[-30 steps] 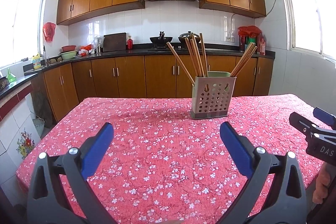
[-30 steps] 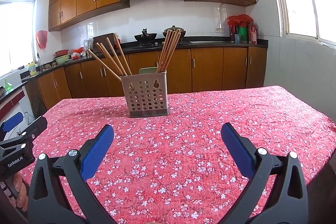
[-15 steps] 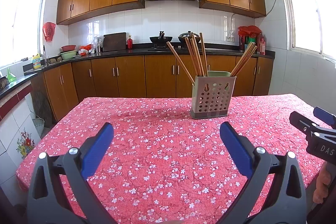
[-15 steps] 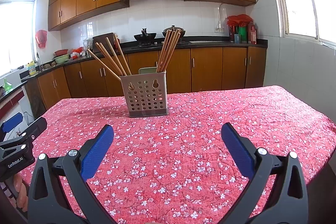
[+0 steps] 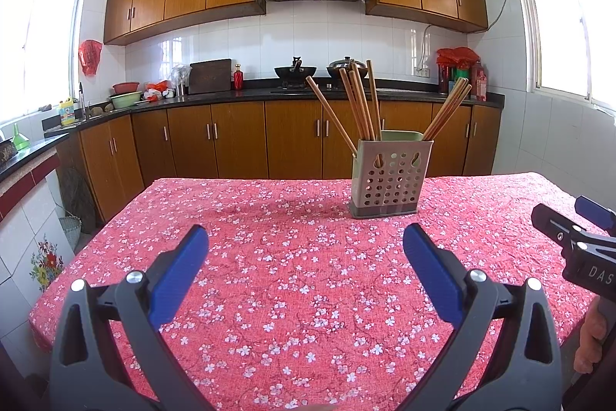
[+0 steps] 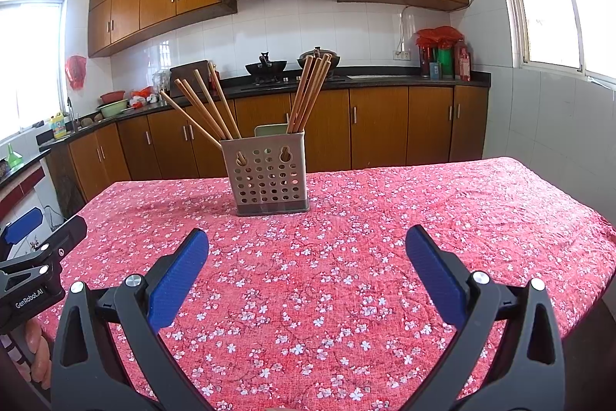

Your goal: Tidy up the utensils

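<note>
Between gripper (image 5: pixel 306 259) and holder (image 5: pixel 389 178) — bare tablecloth (image 5: pixel 269 276).

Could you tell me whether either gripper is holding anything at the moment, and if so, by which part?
Nothing is held. The left gripper and right gripper both have open jaws, short of the chopsticks in the holder.

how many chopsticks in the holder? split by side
About 9 chopsticks, all standing in the perforated holder: 4 fanned out on its left side, about 5 bunched on its right. The right bunch overlaps, so one could be hidden.
</note>
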A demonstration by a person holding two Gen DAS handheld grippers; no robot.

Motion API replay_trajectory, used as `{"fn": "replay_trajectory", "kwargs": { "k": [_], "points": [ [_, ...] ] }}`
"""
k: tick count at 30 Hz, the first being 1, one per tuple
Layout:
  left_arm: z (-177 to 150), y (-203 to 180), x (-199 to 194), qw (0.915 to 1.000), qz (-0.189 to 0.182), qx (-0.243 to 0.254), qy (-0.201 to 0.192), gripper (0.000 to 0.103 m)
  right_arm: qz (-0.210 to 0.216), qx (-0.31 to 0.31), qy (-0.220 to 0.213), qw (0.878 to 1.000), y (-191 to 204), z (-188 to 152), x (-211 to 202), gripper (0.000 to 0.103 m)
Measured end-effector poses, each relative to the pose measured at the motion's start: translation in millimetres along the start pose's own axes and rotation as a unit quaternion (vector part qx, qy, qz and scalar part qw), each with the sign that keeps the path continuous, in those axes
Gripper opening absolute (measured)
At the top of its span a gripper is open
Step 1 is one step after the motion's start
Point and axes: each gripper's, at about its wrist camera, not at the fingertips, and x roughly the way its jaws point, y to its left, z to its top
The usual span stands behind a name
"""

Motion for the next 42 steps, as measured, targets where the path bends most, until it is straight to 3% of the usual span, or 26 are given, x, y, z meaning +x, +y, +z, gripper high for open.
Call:
{"fn": "replay_trajectory", "kwargs": {
  "k": [42],
  "points": [
    [0.8, -2.7, 3.0, 0.9999, 0.001, -0.006, 0.009, 0.099, 0.001, 0.0, 0.001, 1.0, -1.4, 0.3, 0.4, 0.101]
  ]
}}
